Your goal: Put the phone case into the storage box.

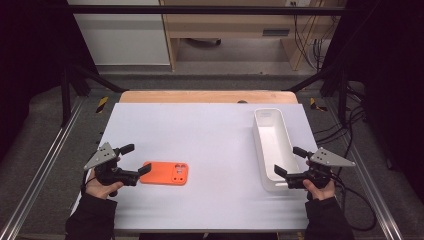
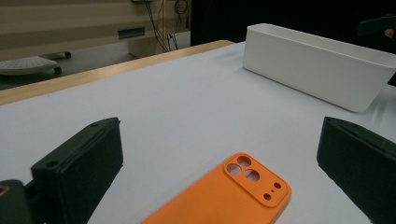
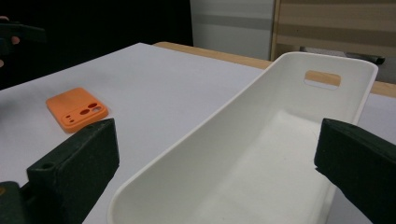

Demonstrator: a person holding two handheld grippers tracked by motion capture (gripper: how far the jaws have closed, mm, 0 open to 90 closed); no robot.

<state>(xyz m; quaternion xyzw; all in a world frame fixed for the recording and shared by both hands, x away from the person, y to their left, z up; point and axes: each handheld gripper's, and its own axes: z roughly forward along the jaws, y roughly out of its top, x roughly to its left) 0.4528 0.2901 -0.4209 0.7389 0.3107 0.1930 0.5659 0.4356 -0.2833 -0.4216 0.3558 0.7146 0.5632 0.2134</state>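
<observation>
An orange phone case (image 1: 165,173) lies flat on the white table top (image 1: 210,125), near the front left, camera cut-outs toward the right. My left gripper (image 1: 139,158) is open just left of it, one jaw tip close to the case's left edge. In the left gripper view the case (image 2: 233,196) lies low between the wide-apart jaws of the left gripper (image 2: 219,140), untouched. A long white bin (image 1: 256,135) stands at the right, empty. My right gripper (image 1: 286,160) is open at the bin's near end. In the right gripper view the bin (image 3: 196,140) reaches in between the jaws of the right gripper (image 3: 217,144).
A wooden strip (image 1: 207,96) edges the table's far side. Metal frame rails (image 1: 45,165) run along both sides, with cables (image 1: 350,130) on the floor at the right. A wide stretch of white surface separates the case from the bin.
</observation>
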